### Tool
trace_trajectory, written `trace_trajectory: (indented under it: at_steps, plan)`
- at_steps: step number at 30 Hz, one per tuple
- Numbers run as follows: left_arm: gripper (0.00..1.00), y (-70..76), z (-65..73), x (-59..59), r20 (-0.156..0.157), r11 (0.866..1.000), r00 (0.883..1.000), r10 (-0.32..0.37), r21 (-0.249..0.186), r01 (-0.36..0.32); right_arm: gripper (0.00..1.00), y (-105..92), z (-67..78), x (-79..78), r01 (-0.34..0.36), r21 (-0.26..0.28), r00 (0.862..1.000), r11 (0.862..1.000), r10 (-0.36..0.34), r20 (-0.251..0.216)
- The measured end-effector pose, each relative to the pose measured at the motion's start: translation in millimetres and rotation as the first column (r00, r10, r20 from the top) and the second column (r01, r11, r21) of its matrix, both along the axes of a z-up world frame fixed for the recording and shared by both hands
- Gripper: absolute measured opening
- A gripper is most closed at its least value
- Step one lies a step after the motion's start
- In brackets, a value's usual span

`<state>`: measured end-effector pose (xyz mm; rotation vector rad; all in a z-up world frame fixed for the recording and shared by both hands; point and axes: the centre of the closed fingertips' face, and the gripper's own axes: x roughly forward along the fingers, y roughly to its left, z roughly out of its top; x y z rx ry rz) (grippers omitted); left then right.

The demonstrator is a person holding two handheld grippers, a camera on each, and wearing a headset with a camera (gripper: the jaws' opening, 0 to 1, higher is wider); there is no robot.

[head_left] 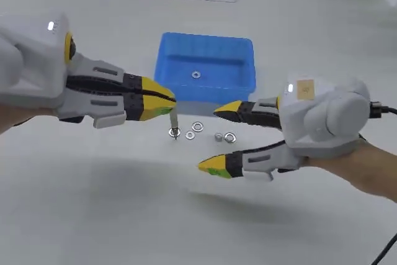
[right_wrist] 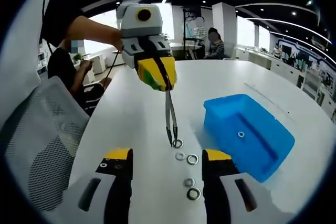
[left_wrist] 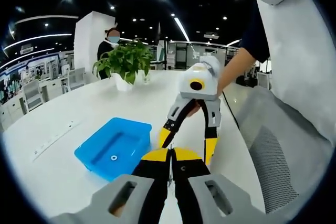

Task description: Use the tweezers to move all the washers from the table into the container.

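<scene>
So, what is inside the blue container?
One washer lies on the floor of the blue container. The near wall hides a thin strip of that floor.

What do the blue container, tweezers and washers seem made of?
Blue rectangular container: probably moulded plastic; uniform colour, soft sheen, rounded rim. Thin silvery tweezers: likely steel; grey metallic glint. Small ring washers: likely metal; bright silvery shine, though too small to confirm.

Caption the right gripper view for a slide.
The left tool's tweezers touch a washer beside the blue container.
</scene>
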<state>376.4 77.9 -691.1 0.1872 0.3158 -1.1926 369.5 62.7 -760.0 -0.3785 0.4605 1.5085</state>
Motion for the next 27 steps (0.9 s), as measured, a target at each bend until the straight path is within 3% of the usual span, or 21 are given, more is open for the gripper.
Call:
trace_trajectory:
  at_steps: [6,17,24,27]
  plan:
    - [0.05,-4.1,-0.9,-2.5,0.005,1.000,1.000,-0.019,0.015,0.019,0.43,26.8,-4.7,5.8,-0.045,0.004,0.999,0.999,0.045,-0.011]
    - [0.05,-5.8,-4.8,-5.7,-0.001,0.998,0.999,-0.046,0.041,0.046,0.26,40.9,-12.2,3.0,-0.116,-0.020,0.993,0.993,0.116,-0.011]
    - [0.05,-4.8,-6.9,-5.0,-0.001,0.998,0.999,-0.043,0.052,0.043,0.16,45.8,-12.2,2.8,-0.137,-0.025,0.990,0.990,0.138,0.011]
    - [0.05,-3.7,-7.1,-6.1,0.002,0.998,0.999,-0.039,0.057,0.038,0.12,46.1,-12.7,0.9,-0.171,-0.037,0.983,0.985,0.173,0.060]
